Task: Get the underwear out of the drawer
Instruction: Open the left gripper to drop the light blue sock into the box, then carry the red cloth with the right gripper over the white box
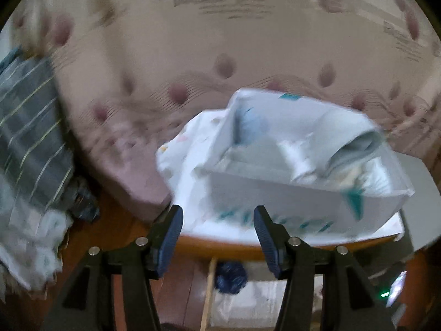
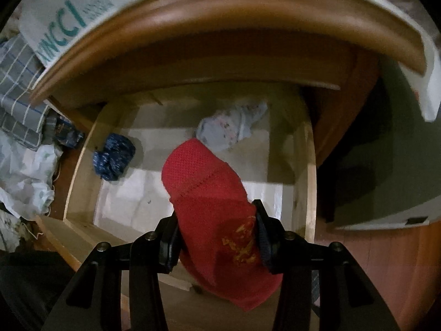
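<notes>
The right gripper (image 2: 217, 237) tips steeply down over the open drawer (image 2: 310, 171), its pads pinching a piece of red knit underwear (image 2: 209, 193) with a stitched seam and a yellow print; the soft bundle bulges out above and below the pads. Deeper in the pale wooden drawer lie a crumpled dark blue patterned piece (image 2: 114, 155) on the left and a light floral piece (image 2: 231, 127) toward the back. The left gripper (image 1: 217, 237) slants down toward a white cardboard box (image 1: 297, 165) with teal lettering holding folded cloth, which sits beside a quilted pink mattress (image 1: 220, 41). Its pads stand spread with nothing between them.
</notes>
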A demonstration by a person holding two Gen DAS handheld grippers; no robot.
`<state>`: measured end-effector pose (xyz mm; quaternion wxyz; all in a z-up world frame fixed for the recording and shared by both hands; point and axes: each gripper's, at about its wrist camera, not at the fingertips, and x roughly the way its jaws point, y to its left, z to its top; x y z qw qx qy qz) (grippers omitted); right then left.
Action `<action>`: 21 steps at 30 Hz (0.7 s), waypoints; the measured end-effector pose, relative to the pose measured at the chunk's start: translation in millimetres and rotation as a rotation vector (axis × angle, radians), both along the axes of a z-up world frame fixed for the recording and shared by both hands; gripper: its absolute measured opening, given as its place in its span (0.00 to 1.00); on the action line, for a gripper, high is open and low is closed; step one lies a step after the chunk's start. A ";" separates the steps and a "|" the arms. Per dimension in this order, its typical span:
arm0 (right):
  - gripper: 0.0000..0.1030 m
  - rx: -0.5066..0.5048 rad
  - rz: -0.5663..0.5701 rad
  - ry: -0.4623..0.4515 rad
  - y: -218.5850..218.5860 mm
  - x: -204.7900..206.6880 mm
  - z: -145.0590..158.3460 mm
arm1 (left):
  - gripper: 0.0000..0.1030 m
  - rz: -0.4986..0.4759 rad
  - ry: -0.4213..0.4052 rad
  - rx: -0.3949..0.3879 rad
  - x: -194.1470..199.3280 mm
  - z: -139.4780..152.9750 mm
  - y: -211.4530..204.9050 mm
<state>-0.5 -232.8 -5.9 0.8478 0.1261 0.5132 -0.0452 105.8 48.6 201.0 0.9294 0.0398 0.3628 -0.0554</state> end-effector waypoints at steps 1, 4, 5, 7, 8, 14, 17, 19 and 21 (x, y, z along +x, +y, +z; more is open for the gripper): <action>0.42 0.002 0.015 -0.019 1.3 -1.6 4.7 | 0.53 0.026 0.011 -0.010 -4.7 -10.8 9.4; 0.42 0.005 0.029 -0.059 2.8 -7.0 18.6 | 0.53 0.130 0.059 -0.027 -10.4 -48.6 37.8; 0.42 0.014 0.026 -0.067 2.8 -8.9 23.8 | 0.53 0.173 0.079 -0.014 -9.8 -65.5 47.0; 0.42 0.015 0.026 -0.068 6.0 -10.5 35.4 | 0.53 0.219 0.095 -0.009 -9.2 -85.5 57.3; 0.42 0.007 0.037 -0.076 9.6 -11.0 43.2 | 0.53 0.252 0.104 -0.017 -8.7 -96.6 63.2; 0.42 -0.014 0.119 -0.126 30.4 -11.2 101.8 | 0.53 0.316 0.183 -0.042 -3.9 -140.8 79.9; 0.42 -0.016 0.153 -0.163 37.6 -11.4 139.8 | 0.53 0.327 0.191 -0.061 -3.8 -145.4 85.0; 0.42 -0.029 0.171 -0.191 41.3 -11.4 164.7 | 0.53 0.345 0.189 -0.061 -1.3 -145.7 90.3; 0.42 -0.041 0.181 -0.228 44.7 -10.1 194.6 | 0.53 0.354 0.181 -0.076 -1.1 -144.4 94.9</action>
